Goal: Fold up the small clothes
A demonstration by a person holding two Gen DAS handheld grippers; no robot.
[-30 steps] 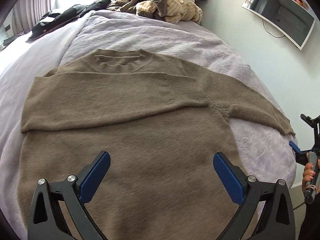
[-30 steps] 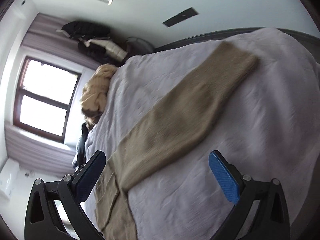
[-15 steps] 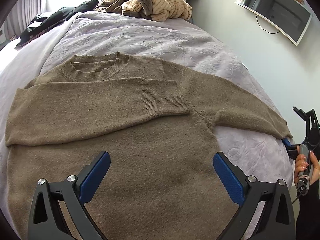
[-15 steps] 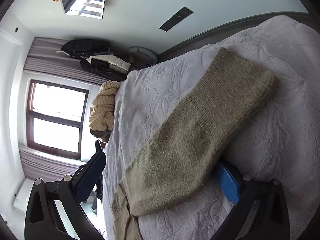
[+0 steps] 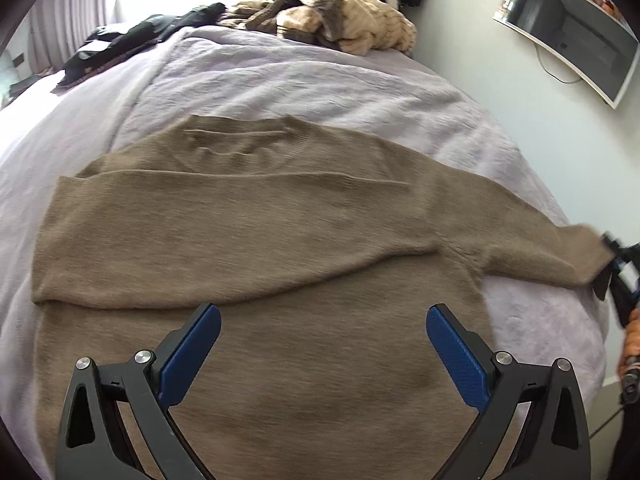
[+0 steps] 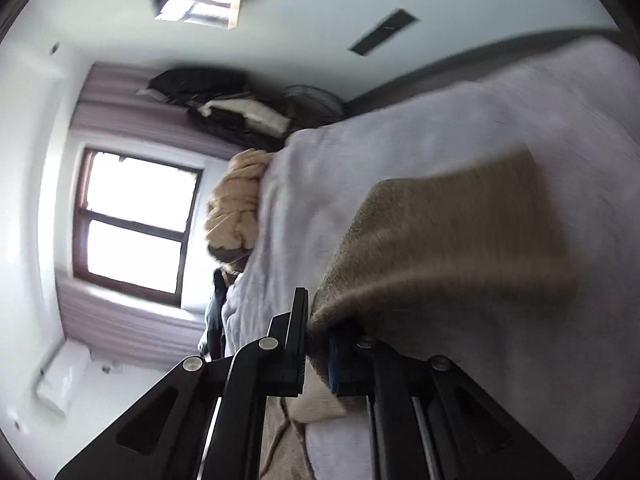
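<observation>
A tan knit sweater (image 5: 280, 264) lies flat on the lilac bedspread (image 5: 304, 84), collar away from me. Its left sleeve is folded across the chest. Its right sleeve (image 5: 544, 252) stretches to the bed's right edge. My left gripper (image 5: 323, 340) is open and empty, hovering over the sweater's lower body. My right gripper (image 6: 318, 344) is shut on the right sleeve (image 6: 448, 248) near the cuff, with the sleeve draped over it. It also shows in the left wrist view (image 5: 612, 264) at the sleeve's end.
A heap of beige and brown clothes (image 5: 340, 16) and black garments (image 5: 132, 36) lie at the far end of the bed. A wall-mounted screen (image 5: 572, 28) is on the right wall. A window (image 6: 136, 224) is behind the bed.
My right gripper has closed on the right sleeve's end and lifted it off the bed. The left gripper's view has shifted slightly; it stays open over the sweater.
</observation>
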